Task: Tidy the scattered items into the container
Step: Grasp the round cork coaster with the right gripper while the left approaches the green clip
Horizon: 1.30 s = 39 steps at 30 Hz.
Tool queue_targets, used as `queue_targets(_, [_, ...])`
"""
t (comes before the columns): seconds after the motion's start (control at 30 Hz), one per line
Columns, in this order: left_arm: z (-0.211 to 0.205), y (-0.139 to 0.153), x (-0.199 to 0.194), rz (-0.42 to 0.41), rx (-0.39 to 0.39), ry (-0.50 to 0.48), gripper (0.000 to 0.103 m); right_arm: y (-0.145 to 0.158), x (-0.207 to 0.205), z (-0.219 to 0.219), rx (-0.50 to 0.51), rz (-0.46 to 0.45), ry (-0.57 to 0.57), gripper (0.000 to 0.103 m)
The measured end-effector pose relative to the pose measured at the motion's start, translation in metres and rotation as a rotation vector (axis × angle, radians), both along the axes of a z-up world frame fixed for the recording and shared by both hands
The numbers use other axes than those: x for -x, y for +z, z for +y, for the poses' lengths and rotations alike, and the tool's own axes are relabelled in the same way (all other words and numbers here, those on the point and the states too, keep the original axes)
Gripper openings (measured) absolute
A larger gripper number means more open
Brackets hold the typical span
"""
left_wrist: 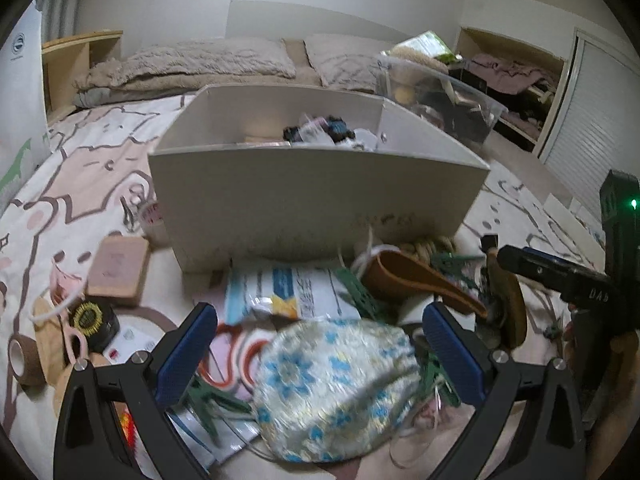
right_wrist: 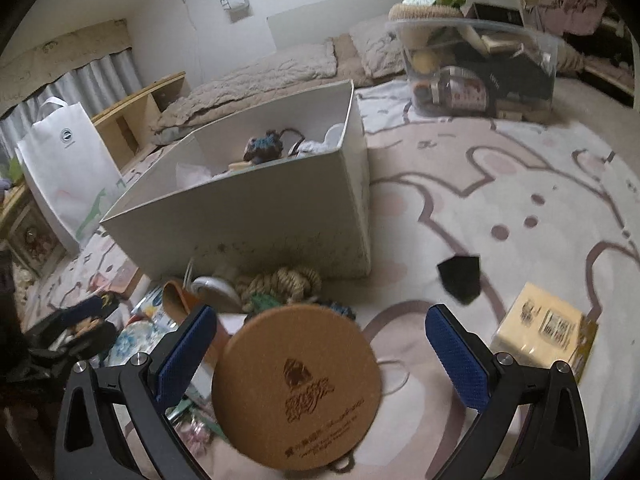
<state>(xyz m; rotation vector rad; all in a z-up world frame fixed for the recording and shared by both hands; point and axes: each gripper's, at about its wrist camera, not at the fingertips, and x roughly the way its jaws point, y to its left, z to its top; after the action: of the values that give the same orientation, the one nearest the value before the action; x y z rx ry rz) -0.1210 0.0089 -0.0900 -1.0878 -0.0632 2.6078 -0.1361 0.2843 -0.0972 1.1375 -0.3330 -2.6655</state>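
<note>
Both grippers gape wide and empty: the left [left_wrist: 320, 344] straddles the pouch [left_wrist: 332, 388], the right [right_wrist: 320, 344] the coaster [right_wrist: 296, 388], with the box [left_wrist: 312, 200] straight ahead.

container [left_wrist: 312, 200]: white open box, upright on the rug, a few items inside.
floral pouch [left_wrist: 336, 388]: blue-and-cream, lay in the pile before the box.
cork coaster [right_wrist: 296, 384]: round, printed, lay tilted.
</note>
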Motion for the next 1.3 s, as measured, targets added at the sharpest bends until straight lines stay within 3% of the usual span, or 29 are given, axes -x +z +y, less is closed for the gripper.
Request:
queue_targets(0.27, [0.016,-0.010,-0.019,-0.003,0.040,-0.054,0.103,-0.013,-0.009,0.006,0.083,-0.048,0.015,0.103])
queue_targets(0.67, [0.050,-0.012,-0.038,0.046,0.079,-0.187,0.102,-0.025,-0.015,0.003,0.099,-0.090,0.053,0.103])
queue_targets(0.8, [0.059,-0.017,-0.040,0.023,0.064,-0.236,0.083,-0.027,-0.013,0.006,0.126,-0.104,0.056,0.103])
queue_targets(0.87, [0.063,-0.019,-0.041,0.018,0.070,-0.248,0.079,-0.029,-0.012,0.006,0.139,-0.111,0.059,0.103])
queue_targets(0.93, [0.065,-0.019,-0.041,0.006,0.055,-0.263,0.064,-0.030,-0.011,0.007,0.149,-0.118,0.062,0.103])
queue_targets(1.0, [0.064,-0.019,-0.040,-0.013,0.032,-0.271,0.055,-0.030,-0.011,0.007,0.155,-0.121,0.063,0.103])
queue_targets(1.13, [0.066,-0.020,-0.042,-0.029,0.027,-0.283,0.041,-0.032,-0.010,0.008,0.171,-0.131,0.064,0.103])
queue_targets(1.3, [0.068,-0.022,-0.043,-0.052,0.028,-0.299,0.035,-0.029,-0.012,0.012,0.177,-0.110,0.034,0.103])
